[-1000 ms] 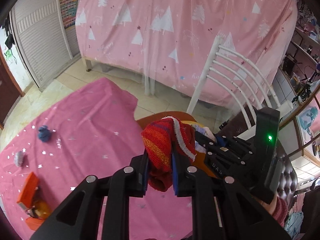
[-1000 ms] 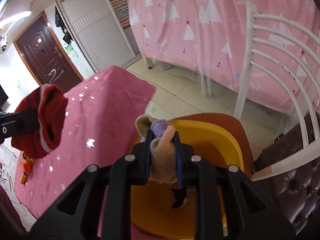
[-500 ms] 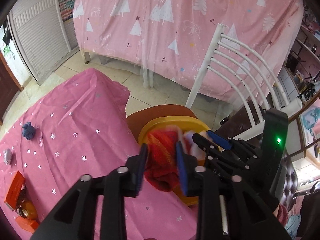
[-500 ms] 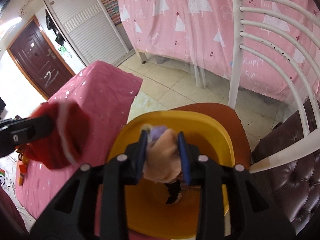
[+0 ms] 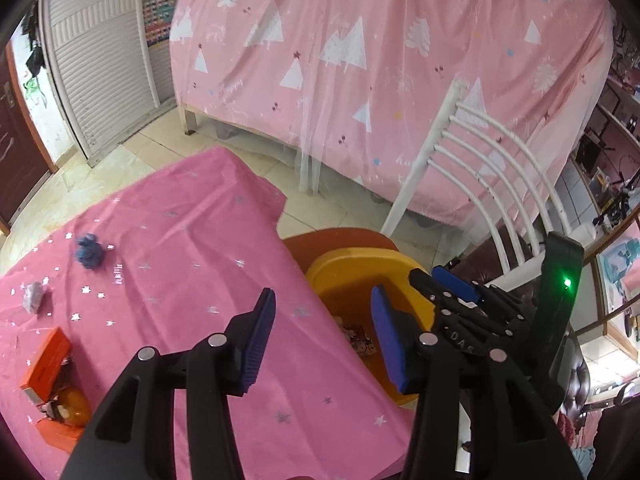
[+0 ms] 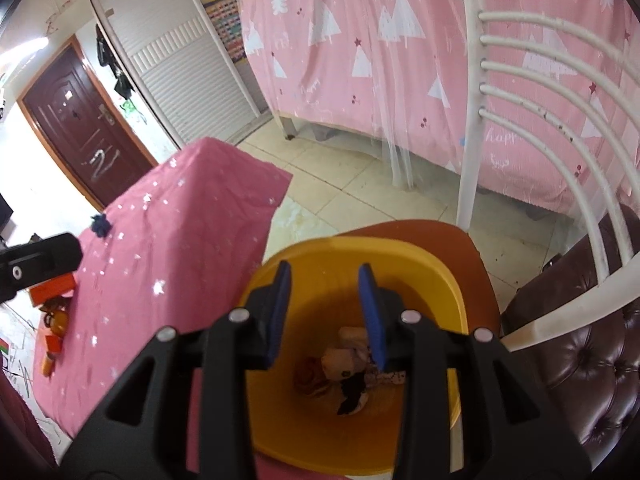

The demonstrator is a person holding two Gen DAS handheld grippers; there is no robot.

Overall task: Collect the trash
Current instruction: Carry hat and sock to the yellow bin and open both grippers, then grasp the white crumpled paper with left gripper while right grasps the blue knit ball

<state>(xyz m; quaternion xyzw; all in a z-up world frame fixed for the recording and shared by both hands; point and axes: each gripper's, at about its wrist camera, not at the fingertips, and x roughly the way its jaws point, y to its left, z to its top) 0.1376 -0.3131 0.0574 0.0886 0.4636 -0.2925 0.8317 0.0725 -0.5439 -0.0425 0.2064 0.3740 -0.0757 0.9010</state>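
My left gripper (image 5: 325, 326) hangs over the pink tablecloth's right edge, beside the yellow bin (image 5: 352, 268). Its jaws are opening and nothing is between them. My right gripper (image 6: 325, 304) hovers above the yellow bin (image 6: 440, 276), its jaws also opening with nothing between the pads. At the bottom of the bin lies the trash (image 6: 344, 364): a red knit piece, a peach wad and dark scraps. On the table rest a blue wad (image 5: 89, 252) and a small grey-white wad (image 5: 34, 296). From the left wrist view the right gripper (image 5: 444, 286) shows over the bin.
The bin stands on a brown stool (image 6: 476, 256) next to the pink-covered table (image 5: 180, 240). An orange box (image 5: 46, 360) and small orange items lie at the table's left. A white chair back (image 6: 472, 128), a dark leather seat (image 6: 592, 344) and a pink-draped bed (image 5: 360, 60) are close.
Both grippers opened. The red knit piece left the left jaws and the peach wad left the right jaws, both dropping into the bin. The left gripper shifted back toward the table.
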